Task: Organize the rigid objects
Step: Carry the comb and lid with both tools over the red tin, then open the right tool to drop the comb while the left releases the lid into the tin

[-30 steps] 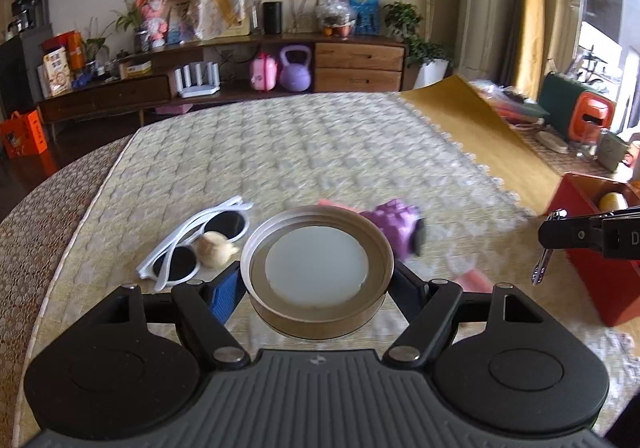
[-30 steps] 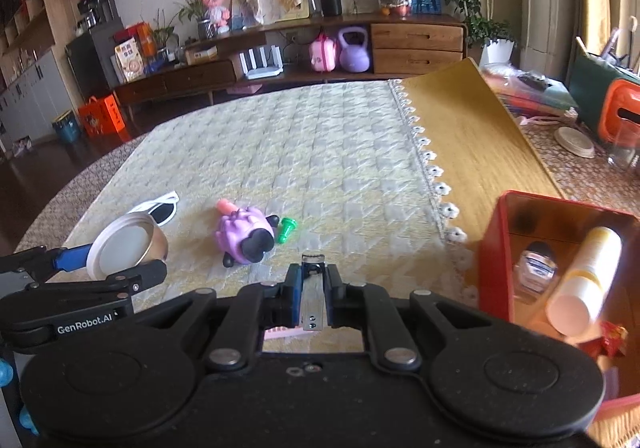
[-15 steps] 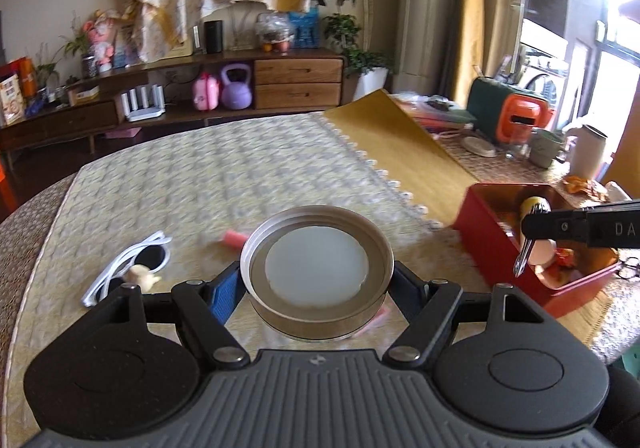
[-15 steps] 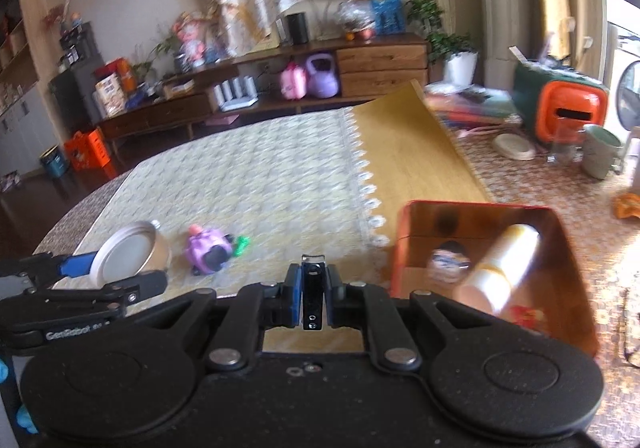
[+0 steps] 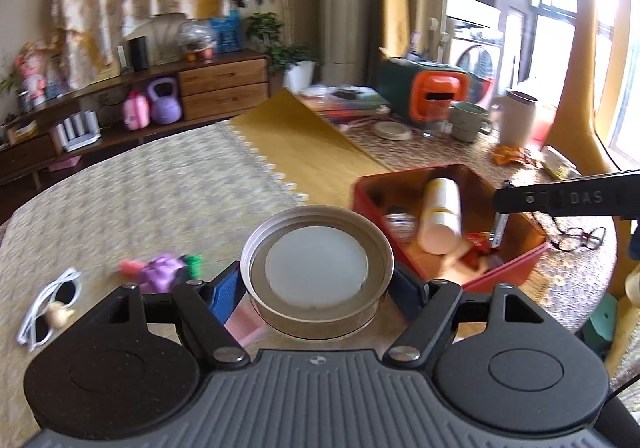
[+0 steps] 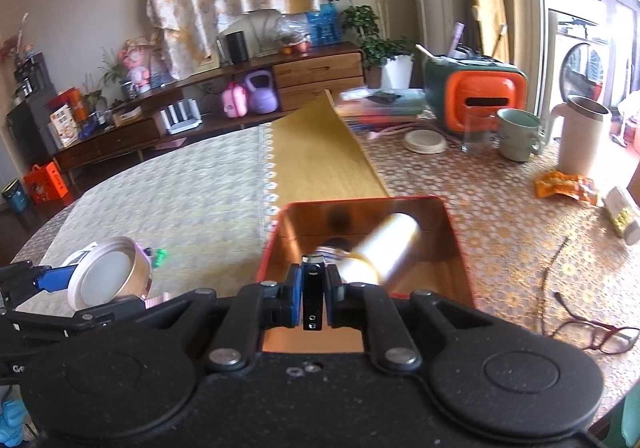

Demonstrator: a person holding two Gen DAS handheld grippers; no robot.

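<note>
left tool tilted down, gripping lid

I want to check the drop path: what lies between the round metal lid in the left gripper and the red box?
Nothing: in the left wrist view only bare tablecloth separates the round metal lid from the red box.

A round table with patterned cloth carries a red tin, white sunglasses, what looks like a purple toy, reading glasses and mugs.
</note>
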